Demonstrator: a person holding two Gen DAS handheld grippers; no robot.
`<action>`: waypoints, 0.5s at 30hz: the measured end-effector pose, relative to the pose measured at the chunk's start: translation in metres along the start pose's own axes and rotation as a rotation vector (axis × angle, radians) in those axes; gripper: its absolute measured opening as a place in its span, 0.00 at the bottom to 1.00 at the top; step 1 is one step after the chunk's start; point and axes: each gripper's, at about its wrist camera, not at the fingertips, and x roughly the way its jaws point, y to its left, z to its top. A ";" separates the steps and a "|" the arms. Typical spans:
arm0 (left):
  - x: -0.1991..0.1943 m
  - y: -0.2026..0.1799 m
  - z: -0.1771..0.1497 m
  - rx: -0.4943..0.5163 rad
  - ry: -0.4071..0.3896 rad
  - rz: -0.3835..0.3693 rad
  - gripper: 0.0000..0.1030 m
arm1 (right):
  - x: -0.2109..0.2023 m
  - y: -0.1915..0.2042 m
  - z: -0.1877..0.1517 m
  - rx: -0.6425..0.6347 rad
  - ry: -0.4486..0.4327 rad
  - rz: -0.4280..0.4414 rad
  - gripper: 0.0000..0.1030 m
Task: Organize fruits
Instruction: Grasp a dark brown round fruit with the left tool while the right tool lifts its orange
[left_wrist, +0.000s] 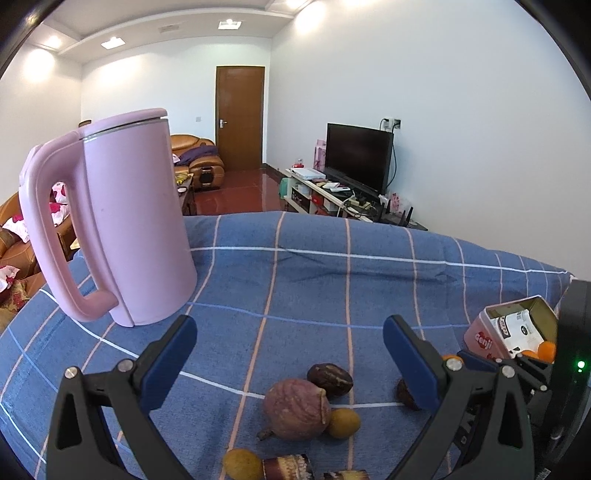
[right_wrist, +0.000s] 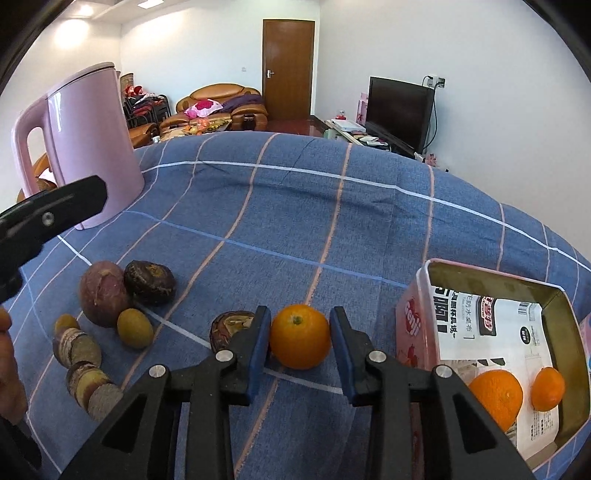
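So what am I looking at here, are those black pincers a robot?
No robot: a person holds one clamp tool in each hand, each with a camera looking along its jaws. The right gripper has its jaws either side of an orange on the blue checked cloth, open, not yet squeezing. Beside it a pink tin already holds two oranges. The left gripper hangs open and empty above brownish fruits such as a passion fruit. The pink kettle just stands there.

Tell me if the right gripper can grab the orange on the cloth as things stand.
Probably yes. The right gripper is open with the orange between its fingers; the brown fruit lies outside the left finger, and the tin stands off to the right.
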 end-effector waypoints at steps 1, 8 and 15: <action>0.001 0.000 0.000 -0.001 0.000 0.000 1.00 | -0.002 -0.001 -0.001 0.005 -0.004 0.006 0.33; -0.003 -0.009 -0.002 0.032 -0.027 -0.049 1.00 | -0.046 -0.013 -0.012 0.051 -0.217 -0.008 0.33; -0.004 -0.043 -0.010 0.165 0.008 -0.204 0.99 | -0.081 -0.046 -0.028 0.084 -0.303 -0.132 0.33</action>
